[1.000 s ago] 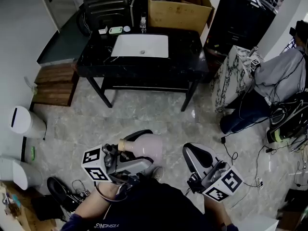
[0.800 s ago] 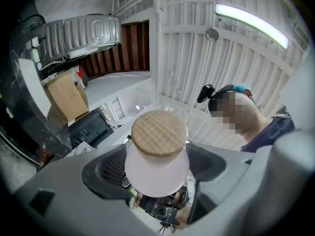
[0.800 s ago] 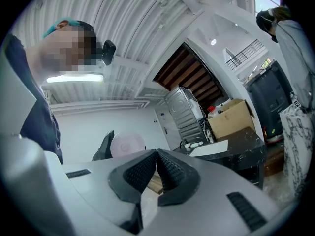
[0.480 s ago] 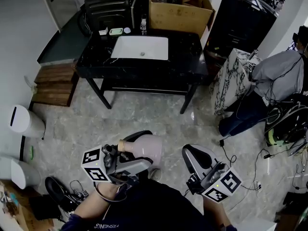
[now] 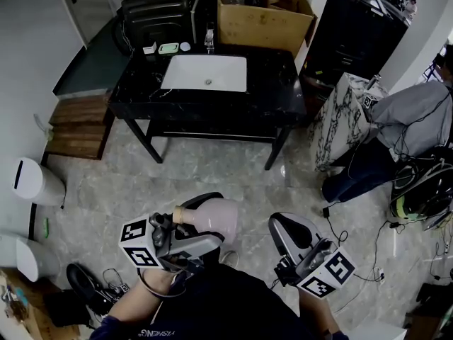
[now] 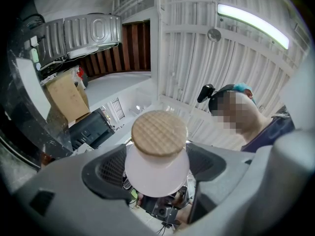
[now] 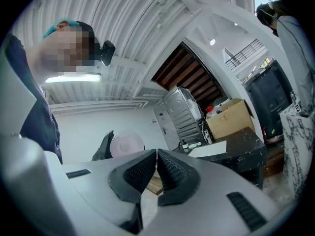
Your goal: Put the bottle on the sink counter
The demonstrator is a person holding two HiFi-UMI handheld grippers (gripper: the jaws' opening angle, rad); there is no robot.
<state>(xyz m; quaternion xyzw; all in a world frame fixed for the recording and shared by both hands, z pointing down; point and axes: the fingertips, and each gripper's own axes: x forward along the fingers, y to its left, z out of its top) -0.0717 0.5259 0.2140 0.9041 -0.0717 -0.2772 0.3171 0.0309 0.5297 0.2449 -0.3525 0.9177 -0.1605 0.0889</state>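
Note:
A pale pink bottle [image 5: 214, 218] with a cork stopper [image 5: 180, 214] lies sideways in my left gripper [image 5: 199, 222], low in the head view. In the left gripper view the bottle [image 6: 156, 171] fills the gap between the jaws, cork [image 6: 159, 133] facing the camera, so the left gripper [image 6: 156, 173] is shut on it. My right gripper [image 5: 287, 232] sits to its right, empty, and its jaws meet in the right gripper view [image 7: 157, 167]. The black sink counter [image 5: 279, 83] with a white basin [image 5: 205, 72] stands across the floor, far from both grippers.
A cardboard box [image 5: 262, 9] stands behind the counter. Small items [image 5: 168, 47] sit at the counter's back left. A marble-patterned stand [image 5: 340, 115] and a seated person [image 5: 403, 119] are on the right, with cables [image 5: 354, 232] on the floor. White bins [image 5: 32, 183] stand at left.
The counter has shifted slightly in the head view. Both grippers and the bottle keep their places.

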